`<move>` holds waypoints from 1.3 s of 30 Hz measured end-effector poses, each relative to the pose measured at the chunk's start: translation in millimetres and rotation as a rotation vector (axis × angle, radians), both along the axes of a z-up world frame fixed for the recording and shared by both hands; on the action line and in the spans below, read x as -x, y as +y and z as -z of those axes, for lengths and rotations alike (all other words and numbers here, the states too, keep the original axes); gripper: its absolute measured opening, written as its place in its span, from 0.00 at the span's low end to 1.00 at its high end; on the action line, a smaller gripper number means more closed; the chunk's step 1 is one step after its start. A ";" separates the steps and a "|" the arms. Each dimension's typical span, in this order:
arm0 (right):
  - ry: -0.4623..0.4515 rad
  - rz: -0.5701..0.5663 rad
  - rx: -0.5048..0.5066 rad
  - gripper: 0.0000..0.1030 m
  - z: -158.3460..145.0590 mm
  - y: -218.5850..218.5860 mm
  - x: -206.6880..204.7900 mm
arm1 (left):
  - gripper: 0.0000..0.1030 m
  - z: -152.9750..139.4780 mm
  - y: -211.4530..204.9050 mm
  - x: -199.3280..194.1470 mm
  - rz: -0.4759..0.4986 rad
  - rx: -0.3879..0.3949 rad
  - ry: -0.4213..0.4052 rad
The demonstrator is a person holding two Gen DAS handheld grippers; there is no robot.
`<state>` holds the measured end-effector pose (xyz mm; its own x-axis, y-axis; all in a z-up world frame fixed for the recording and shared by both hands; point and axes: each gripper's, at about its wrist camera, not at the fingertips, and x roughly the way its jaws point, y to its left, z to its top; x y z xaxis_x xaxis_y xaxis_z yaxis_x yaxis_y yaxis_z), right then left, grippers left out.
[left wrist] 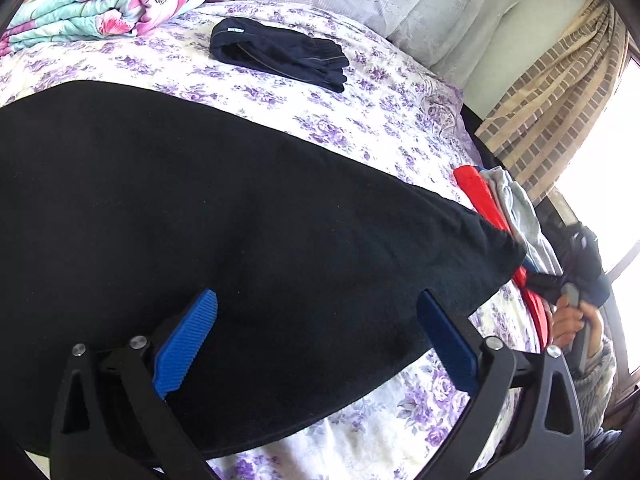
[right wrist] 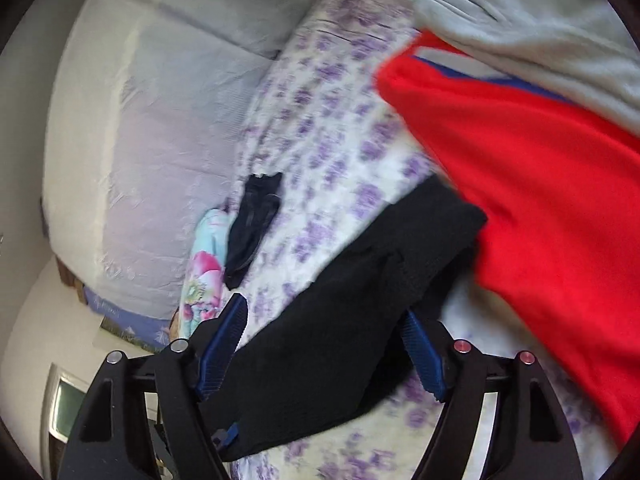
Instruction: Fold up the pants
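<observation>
Black pants (left wrist: 224,216) lie spread flat across the purple-flowered bedsheet (left wrist: 384,120). My left gripper (left wrist: 316,320) stands open just above their near edge, blue pads wide apart and nothing pinched. In the right wrist view the narrow end of the pants (right wrist: 360,300) lies between the wide-set pads of my right gripper (right wrist: 324,344); the pads flank the cloth without clearly pressing it. In the left wrist view the right gripper (left wrist: 576,276) and the hand holding it sit at the far right end of the pants.
A folded dark garment (left wrist: 280,56) rests further up the bed, beside a rolled floral quilt (left wrist: 100,4). Red (left wrist: 488,204) and grey (left wrist: 516,208) clothes are piled at the bed's right edge. Pillows (left wrist: 440,0) and a checked curtain (left wrist: 552,92) stand behind.
</observation>
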<state>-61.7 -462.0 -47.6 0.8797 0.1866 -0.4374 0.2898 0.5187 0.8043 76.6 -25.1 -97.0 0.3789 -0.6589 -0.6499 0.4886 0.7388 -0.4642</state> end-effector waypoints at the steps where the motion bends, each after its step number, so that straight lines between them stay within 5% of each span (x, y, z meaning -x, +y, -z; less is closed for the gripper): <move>1: 0.001 0.000 0.011 0.75 -2.6 -2.4 -3.8 | 0.95 0.2 0.6 -0.3 0.001 0.004 0.001; 6: 0.073 -0.031 -0.025 0.76 10.6 -14.7 -20.9 | 0.95 0.7 2.6 -1.4 0.004 0.021 0.007; 15: 0.092 -0.012 -0.114 0.75 35.1 -15.3 24.2 | 0.95 0.9 0.3 -0.6 0.004 0.004 0.000; 22: 0.090 0.079 -0.008 0.73 45.7 -10.9 -0.3 | 0.95 0.6 0.5 1.0 0.003 0.002 -0.004; 23: 0.087 0.082 0.009 0.68 46.4 -9.2 -4.1 | 0.95 0.6 0.8 1.1 0.003 0.004 -0.003; 26: 0.090 0.100 0.007 0.25 62.4 -14.1 -7.5 | 0.95 0.5 0.9 1.0 0.003 0.004 -0.004; 27: 0.064 0.093 0.001 0.19 65.9 -15.3 -5.9 | 0.95 0.5 1.0 1.0 0.004 0.005 -0.004; 36: -0.002 0.091 0.090 0.17 55.9 -5.9 -0.2 | 0.95 -16.0 4.7 -4.3 -0.047 0.064 0.032; 39: -0.015 0.094 0.050 0.17 60.4 -10.9 0.6 | 0.95 -28.8 -10.2 -11.8 -0.076 0.036 0.001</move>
